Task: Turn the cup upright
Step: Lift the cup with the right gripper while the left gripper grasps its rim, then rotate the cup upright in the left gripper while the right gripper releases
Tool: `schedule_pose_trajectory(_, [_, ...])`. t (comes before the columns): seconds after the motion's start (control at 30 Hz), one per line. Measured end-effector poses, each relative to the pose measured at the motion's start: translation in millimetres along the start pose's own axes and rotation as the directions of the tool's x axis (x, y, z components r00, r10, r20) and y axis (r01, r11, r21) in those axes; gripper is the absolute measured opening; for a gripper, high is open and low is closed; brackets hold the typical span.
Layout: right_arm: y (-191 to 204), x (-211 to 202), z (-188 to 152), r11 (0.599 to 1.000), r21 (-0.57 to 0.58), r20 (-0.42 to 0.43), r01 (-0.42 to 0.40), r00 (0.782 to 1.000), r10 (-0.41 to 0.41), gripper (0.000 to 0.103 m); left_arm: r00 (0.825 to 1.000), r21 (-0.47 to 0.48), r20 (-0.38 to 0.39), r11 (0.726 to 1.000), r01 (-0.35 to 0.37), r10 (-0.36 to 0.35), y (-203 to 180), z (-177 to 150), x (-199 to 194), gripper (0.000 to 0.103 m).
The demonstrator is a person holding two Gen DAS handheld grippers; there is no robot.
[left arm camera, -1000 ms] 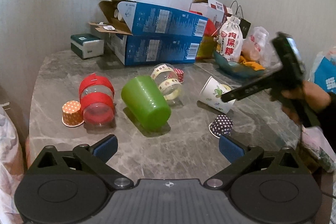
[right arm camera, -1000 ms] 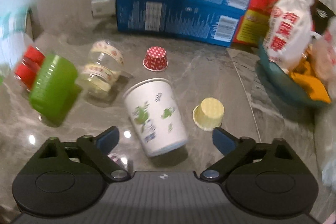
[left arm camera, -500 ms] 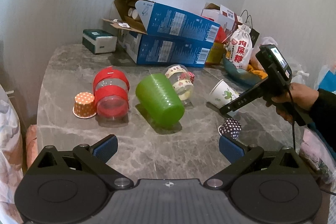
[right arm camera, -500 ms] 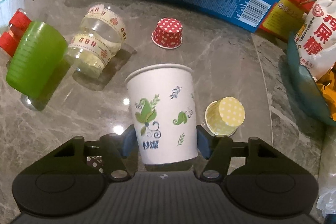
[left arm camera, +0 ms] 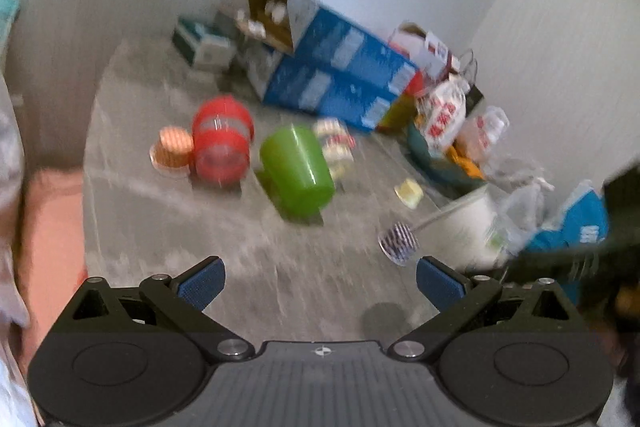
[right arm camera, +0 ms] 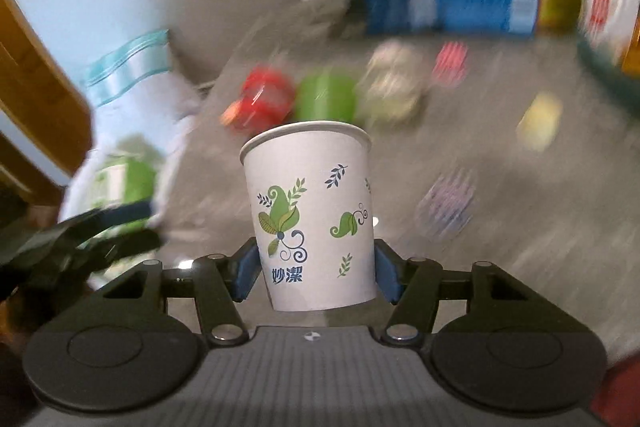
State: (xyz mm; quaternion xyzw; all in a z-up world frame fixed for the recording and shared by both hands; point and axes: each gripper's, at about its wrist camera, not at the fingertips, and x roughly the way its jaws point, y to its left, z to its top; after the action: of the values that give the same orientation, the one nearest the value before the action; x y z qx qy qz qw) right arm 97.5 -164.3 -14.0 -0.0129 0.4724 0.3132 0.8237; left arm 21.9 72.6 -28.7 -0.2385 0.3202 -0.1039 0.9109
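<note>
My right gripper (right arm camera: pixel 316 273) is shut on the white paper cup (right arm camera: pixel 310 211) with green leaf print. It holds the cup by its lower body, lifted off the marble table (right arm camera: pixel 560 227), rim pointing away from the camera. In the left wrist view the cup (left arm camera: pixel 474 223) shows blurred at the right, held by the right gripper. My left gripper (left arm camera: pixel 320 283) is open and empty above the table's near part (left arm camera: pixel 280 279). Both views are motion-blurred.
A green cup (left arm camera: pixel 298 171), a red-banded clear jar (left arm camera: pixel 222 147) and a taped clear jar (left arm camera: pixel 334 147) lie on their sides. Small cupcake liners (left arm camera: pixel 400 241) sit around. Blue boxes (left arm camera: pixel 340 75), bags and a bowl (left arm camera: pixel 444 151) crowd the back.
My right gripper closed on the paper cup, lifted it off the table and swung it toward the near right. My left gripper pulled back and tilted, staying open.
</note>
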Motion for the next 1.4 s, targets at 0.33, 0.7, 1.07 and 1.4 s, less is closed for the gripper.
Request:
schedule_pose_trajectory(0.33, [-2.4, 61.7, -52.6, 0.952, 0.272, -0.029, -0.138, 0.988, 0.151, 0.060, 0.987, -0.105, -0.139, 0.992, 0.063, -0.078, 7.1, -10.7, 14.4, 0.098])
schedule_pose_trajectory(0.7, [7.5, 66.9, -61.7, 0.958, 0.264, -0.016, -0.117, 0.992, 0.125, 0.060, 0.950, -0.169, -0.305, 0.986, 0.010, -0.062, -15.0, -19.0, 63.6, 0.088])
schedule_pose_trajectory(1.07, [13.3, 64.9, -68.4, 0.967, 0.229, 0.018, -0.109, 0.994, 0.108, 0.060, 0.939, -0.103, -0.344, 0.992, -0.072, 0.032, -38.8, -24.4, 82.2, 0.084])
schedule_pose_trajectory(1.4, [12.5, 62.6, -72.8, 0.968, 0.219, 0.035, -0.120, 0.993, 0.115, 0.060, 0.926, -0.042, -0.364, 0.991, -0.123, 0.100, -47.4, -27.3, 87.4, 0.071])
